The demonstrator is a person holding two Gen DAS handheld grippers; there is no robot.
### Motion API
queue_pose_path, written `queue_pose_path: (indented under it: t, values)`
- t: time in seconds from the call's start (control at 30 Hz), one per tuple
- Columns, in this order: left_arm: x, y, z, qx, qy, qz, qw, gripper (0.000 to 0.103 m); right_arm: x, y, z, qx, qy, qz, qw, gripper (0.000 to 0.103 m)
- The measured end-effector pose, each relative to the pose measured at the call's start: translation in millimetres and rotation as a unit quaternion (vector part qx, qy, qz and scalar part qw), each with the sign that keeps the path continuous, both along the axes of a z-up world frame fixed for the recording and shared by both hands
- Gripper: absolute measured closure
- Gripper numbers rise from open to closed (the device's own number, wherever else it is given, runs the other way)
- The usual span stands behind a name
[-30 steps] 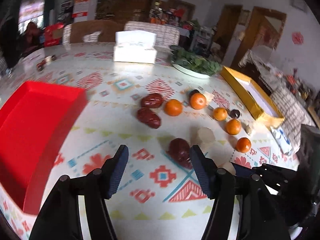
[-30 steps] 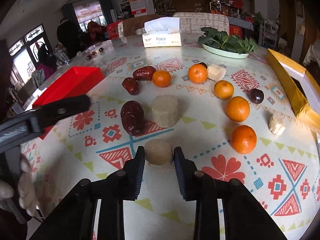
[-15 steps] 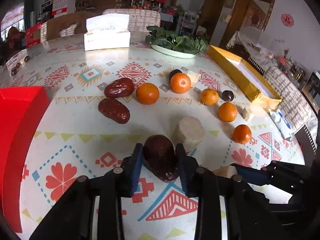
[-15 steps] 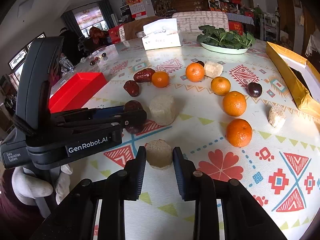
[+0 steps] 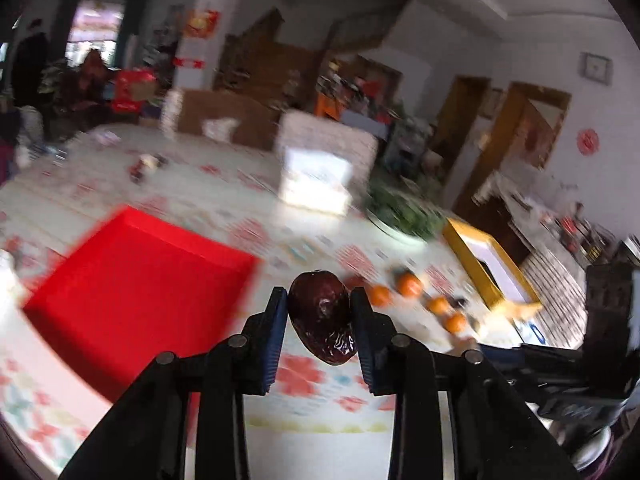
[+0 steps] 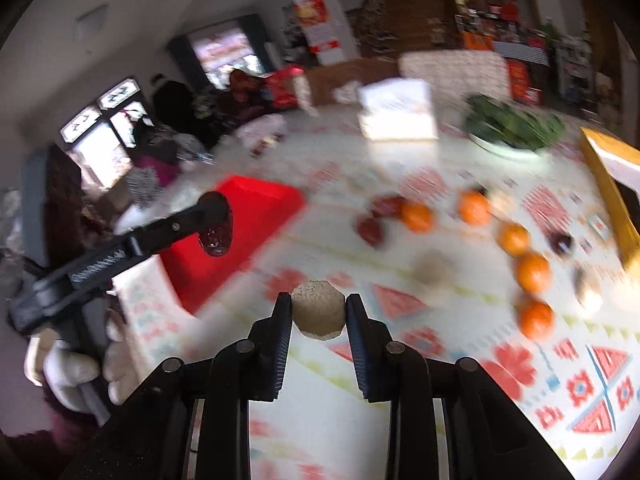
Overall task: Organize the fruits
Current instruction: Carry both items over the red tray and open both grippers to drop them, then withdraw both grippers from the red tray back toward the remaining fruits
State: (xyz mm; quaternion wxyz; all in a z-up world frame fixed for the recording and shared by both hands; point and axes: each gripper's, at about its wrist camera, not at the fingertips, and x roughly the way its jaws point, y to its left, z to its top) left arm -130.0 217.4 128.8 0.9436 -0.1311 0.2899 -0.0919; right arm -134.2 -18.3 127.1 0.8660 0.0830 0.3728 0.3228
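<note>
We have barely begun: the left gripper [image 5: 319,312] is clenched on a wrinkled dark-red date [image 5: 321,317] beside the empty red plastic tray [image 5: 132,276], the right gripper [image 6: 318,314] on a pale beige chunk [image 6: 318,314], while small round oranges [image 6: 532,272] lie on the patterned counter [image 6: 460,360].

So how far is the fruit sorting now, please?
Nothing looks sorted yet: the red tray seems bare in both views. In hand: the left claw grips a dark red date, and the right claw grips a pale beige chunk, both lifted. Left: five oranges, other dates and pale pieces still lie on the table.
</note>
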Motion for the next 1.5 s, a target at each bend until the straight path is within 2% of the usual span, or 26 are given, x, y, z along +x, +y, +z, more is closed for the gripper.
queue_pose_path:
  t: [0.13,0.2,0.4,0.53,0.63,0.77,0.8,0.87,0.9,1.03,1.1,1.2,1.37,1.5]
  values:
    - [7,50,9,0.038,0.003,0.058,0.9976,0.072,18,50,27,0.041,0.011,0.058,0.997,0.073]
    - [17,77,-3,0.033,0.026,0.081,0.9959,0.072,29,84,27,0.039,0.018,0.078,0.996,0.073]
    - [37,134,-62,0.006,0.095,0.134,0.9864,0.072,60,186,-24,0.01,0.076,0.118,0.99,0.073]
    - [44,157,-89,-0.011,0.129,0.155,0.9794,0.072,69,227,-57,-0.017,0.102,0.13,0.986,0.073]
    - [45,167,-99,-0.017,0.138,0.162,0.9769,0.072,76,248,-74,-0.036,0.112,0.132,0.984,0.073]
    - [41,173,-97,-0.03,0.136,0.171,0.9753,0.071,82,261,-84,-0.054,0.1,0.124,0.986,0.071]
    - [38,174,-95,-0.032,0.132,0.174,0.9752,0.068,81,263,-85,-0.061,0.096,0.123,0.986,0.069]
    - [33,176,-91,-0.031,0.127,0.183,0.9744,0.055,80,263,-84,-0.068,0.09,0.122,0.986,0.056]
    - [28,177,-88,-0.032,0.122,0.19,0.9736,0.047,77,263,-83,-0.078,0.083,0.117,0.987,0.055]
    - [10,176,-78,-0.045,0.102,0.202,0.973,0.042,60,258,-87,-0.118,0.064,0.122,0.983,0.055]
    - [1,174,-75,-0.052,0.093,0.209,0.9721,0.04,53,260,-87,-0.14,0.039,0.128,0.981,0.055]
    - [-11,170,-70,-0.063,0.084,0.211,0.9719,0.04,47,263,-83,-0.173,0.019,0.138,0.975,0.055]
    - [-21,161,-61,-0.064,0.073,0.211,0.9727,0.036,45,255,-83,-0.197,0.007,0.155,0.968,0.055]
    - [-25,145,-51,-0.056,0.076,0.207,0.9737,0.022,49,243,-81,-0.179,0.015,0.146,0.973,0.055]
